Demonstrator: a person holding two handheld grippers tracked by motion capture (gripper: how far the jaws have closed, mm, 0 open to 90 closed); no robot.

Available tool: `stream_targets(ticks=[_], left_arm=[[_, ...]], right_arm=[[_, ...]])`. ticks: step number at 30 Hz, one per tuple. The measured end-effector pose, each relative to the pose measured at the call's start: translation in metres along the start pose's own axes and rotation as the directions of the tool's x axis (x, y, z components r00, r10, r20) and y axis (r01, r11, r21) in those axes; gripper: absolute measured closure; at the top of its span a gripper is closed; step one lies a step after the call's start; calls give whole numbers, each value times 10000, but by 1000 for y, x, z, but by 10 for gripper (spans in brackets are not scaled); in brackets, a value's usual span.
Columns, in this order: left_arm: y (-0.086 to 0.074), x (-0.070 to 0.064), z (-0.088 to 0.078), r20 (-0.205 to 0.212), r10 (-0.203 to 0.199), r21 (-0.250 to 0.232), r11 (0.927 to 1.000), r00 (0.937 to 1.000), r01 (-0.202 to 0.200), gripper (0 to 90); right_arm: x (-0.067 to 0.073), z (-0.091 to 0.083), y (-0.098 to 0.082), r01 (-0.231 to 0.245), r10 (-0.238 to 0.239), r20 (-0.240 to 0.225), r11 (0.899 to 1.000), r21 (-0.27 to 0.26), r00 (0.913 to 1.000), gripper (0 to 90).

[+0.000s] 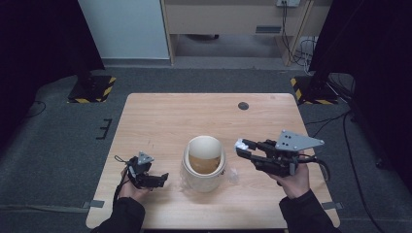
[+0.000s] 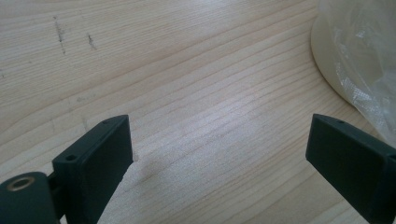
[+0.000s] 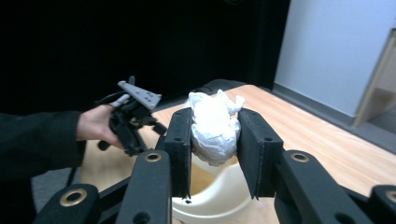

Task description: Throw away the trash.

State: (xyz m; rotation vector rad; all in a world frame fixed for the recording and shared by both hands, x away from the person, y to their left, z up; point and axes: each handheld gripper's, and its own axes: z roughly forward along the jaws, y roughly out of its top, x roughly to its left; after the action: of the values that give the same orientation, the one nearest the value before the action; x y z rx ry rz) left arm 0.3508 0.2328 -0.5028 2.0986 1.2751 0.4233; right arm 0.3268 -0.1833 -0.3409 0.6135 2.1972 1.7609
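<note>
Clamped in the right tongs [image 3: 214,140]: a crumpled white wad [image 3: 213,126], raised just beside the cream bin [image 1: 203,167] near the desk's [image 1: 160,116] front edge, probably for dropping in. Parked toward the front-left corner, spread wide and empty: the left tongs [image 2: 219,154], seemingly clear of the way.

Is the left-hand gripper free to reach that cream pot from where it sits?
Probably yes. The left gripper rests on the table with its jaws open and nothing in them, right beside the cream pot; only bare wood lies between. The right gripper holds crumpled white paper above.
</note>
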Motion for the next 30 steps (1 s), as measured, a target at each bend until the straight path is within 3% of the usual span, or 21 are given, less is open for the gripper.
stream_targets(ticks=[18,30], left_arm=[[0,-1,0,53,-19,-11,10000,10000,19,67],[1,0,0,49,-15,2,10000,10000,15,67]], right_arm=[[15,36,-19,-175,218,-813,9984,534,9964,668],[23,60,-36,-173,277,-1020,9948,1005,9944,667]])
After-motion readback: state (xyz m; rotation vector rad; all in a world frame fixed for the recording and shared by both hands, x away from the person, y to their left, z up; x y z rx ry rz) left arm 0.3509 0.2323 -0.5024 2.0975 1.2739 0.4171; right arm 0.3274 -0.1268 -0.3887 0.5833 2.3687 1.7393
